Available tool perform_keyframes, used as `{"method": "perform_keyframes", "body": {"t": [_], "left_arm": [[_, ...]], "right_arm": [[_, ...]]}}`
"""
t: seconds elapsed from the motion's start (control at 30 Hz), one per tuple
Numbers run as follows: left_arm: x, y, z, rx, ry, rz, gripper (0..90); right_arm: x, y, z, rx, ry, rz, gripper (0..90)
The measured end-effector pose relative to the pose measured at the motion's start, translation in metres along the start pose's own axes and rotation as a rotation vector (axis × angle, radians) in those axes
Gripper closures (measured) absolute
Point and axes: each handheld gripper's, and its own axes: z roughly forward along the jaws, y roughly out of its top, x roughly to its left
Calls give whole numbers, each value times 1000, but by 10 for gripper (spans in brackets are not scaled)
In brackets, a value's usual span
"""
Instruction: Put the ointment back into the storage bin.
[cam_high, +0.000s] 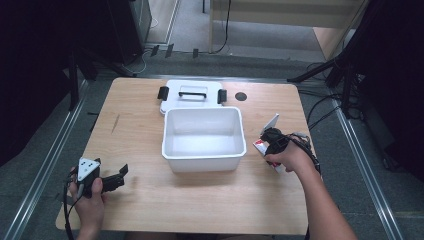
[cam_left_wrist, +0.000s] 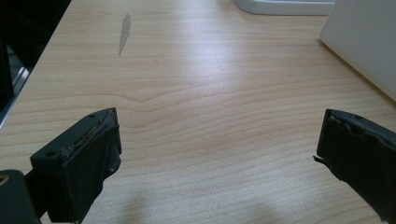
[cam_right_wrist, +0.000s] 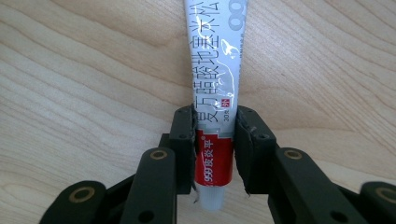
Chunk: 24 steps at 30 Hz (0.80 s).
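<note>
Right gripper view: right gripper (cam_right_wrist: 215, 140) jaws clamped on an ointment tube (cam_right_wrist: 215, 84), red end with white cap between the jaws, tube lying over the wooden surface (cam_right_wrist: 70, 70). High view: it sits right of the white bin (cam_high: 202, 137), lid (cam_high: 192, 95) behind. Left gripper (cam_left_wrist: 215, 149) jaws wide apart, nothing held, near the surface's front-left.

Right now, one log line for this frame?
left tool: open, over bare table | right tool: shut on tube, right of bin | bin: no contents seen | lid: behind bin
</note>
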Motion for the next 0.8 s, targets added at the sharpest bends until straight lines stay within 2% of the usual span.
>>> {"method": "perform_keyframes", "body": {"t": [0.13, 0.2, 0.43, 0.53, 0.8], "left_arm": [[0, 0, 0, 0, 0, -1, 7], [0, 0, 0, 1, -1, -1, 7], [0, 0, 0, 2, -1, 1, 7], [0, 0, 0, 2, -1, 0, 7], [0, 0, 0, 5, -1, -1, 7]], "right_arm": [[1, 2, 2, 6, 0, 9, 707], [0, 2, 3, 4, 1, -2, 709], [-1, 3, 3, -7, 24, 4, 724], [-4, 2, 3, -15, 27, 34, 728], [-9, 0, -7, -38, 52, 61, 728]]}}
